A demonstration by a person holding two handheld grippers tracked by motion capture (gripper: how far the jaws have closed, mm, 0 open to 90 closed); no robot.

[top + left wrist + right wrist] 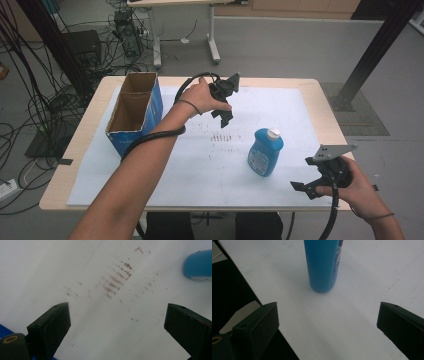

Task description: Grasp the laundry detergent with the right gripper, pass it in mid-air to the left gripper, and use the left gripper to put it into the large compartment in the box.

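Note:
A blue bottle [265,152] with a white cap stands upright on the white sheet [200,165], right of the middle. My left gripper [227,102] is held above the sheet's far middle, up and left of the bottle. Its jaws are open [117,315] over brown smudges [117,280], with the bottle [198,265] at the upper right edge. My right gripper [304,188] hovers near the table's front right corner, right of the bottle. It is open [328,312] and faces the bottle [323,265] a short way ahead, nothing between its fingers.
An open cardboard box [135,112] with blue sides stands at the table's left side. The sheet's front edge [249,290] runs just left of my right gripper. Cables, a table leg and a black post occupy the floor beyond the table.

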